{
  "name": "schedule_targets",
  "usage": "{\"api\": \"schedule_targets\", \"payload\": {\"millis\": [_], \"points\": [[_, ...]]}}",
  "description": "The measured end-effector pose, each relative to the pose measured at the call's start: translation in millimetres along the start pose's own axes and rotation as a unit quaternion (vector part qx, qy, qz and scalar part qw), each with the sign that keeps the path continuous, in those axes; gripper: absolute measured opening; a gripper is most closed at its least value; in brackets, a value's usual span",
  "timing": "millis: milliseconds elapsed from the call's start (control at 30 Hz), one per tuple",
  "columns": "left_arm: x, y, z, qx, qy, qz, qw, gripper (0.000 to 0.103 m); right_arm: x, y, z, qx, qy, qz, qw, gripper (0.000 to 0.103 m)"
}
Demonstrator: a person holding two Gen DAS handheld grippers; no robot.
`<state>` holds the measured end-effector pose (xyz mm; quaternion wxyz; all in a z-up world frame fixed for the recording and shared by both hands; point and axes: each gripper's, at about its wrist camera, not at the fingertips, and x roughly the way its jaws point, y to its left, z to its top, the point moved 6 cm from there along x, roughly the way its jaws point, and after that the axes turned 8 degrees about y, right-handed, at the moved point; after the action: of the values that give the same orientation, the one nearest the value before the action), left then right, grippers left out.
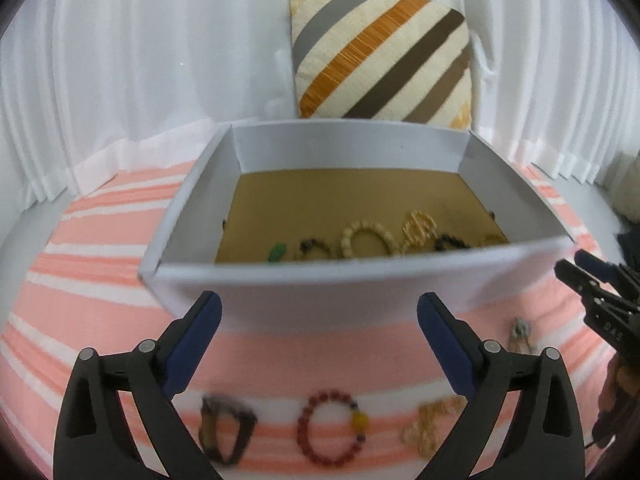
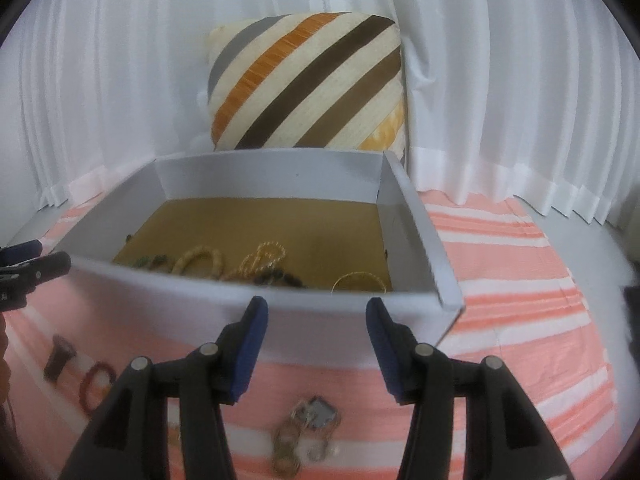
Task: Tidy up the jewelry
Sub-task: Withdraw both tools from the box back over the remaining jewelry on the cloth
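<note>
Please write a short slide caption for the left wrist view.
Open left gripper hovers over a red bead bracelet before the grey box.

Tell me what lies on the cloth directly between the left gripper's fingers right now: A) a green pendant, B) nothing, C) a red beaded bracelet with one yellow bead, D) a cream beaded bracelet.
C: in the left wrist view the red beaded bracelet with a yellow bead lies on the striped cloth between the open fingers of the left gripper, short of the box.
</note>
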<state>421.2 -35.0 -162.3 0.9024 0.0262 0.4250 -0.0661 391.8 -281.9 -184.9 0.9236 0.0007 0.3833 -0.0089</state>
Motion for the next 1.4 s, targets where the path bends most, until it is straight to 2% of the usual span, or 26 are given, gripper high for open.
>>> {"api": "schedule_targets", "payload": {"millis": [200,400,533,700,833,933,1133,1400], "points": [[-18.2,-6.2,-43.4,0.007,0.002,-0.009,0.9999,0.102,-19.0,11.6,-30.6,-0.008,0.000,0.003,1.000,0.052],[-31.8,3.7,-90.4,0.016,0.014,0.022,0.9995,0.102,-42.1,25.0,-60.1,-0.021,-0.004,0.002,1.000,0.052],[-38.8,21.4,-121.4,0.012,0.027,0.024,0.9993,0.102,-49.8,38.8,-81.7,-0.026,0.005,0.009,1.000,0.052],[-37.5,55.4,-159.5,-0.019,0.047,0.030,0.9983,0.102,-49.8,67.2,-111.4,-0.031,0.029,0.034,0.999,0.052],[-28.5,76.2,-169.0,-0.048,0.058,0.026,0.9968,0.101,-40.7,90.7,-132.2,-0.039,0.055,0.052,0.996,0.052],[-23.1,81.7,-167.5,-0.048,0.056,0.029,0.9968,0.101,-36.9,106.4,-140.3,-0.045,0.066,0.061,0.995,0.052],[-18.5,87.5,-164.5,-0.053,0.055,0.021,0.9969,0.101,-31.9,123.6,-138.4,-0.051,0.072,0.069,0.994,0.052],[-16.3,96.0,-166.9,-0.063,0.055,0.024,0.9962,0.101,5.7,146.2,-134.8,-0.034,0.118,0.092,0.988,0.052]]}}
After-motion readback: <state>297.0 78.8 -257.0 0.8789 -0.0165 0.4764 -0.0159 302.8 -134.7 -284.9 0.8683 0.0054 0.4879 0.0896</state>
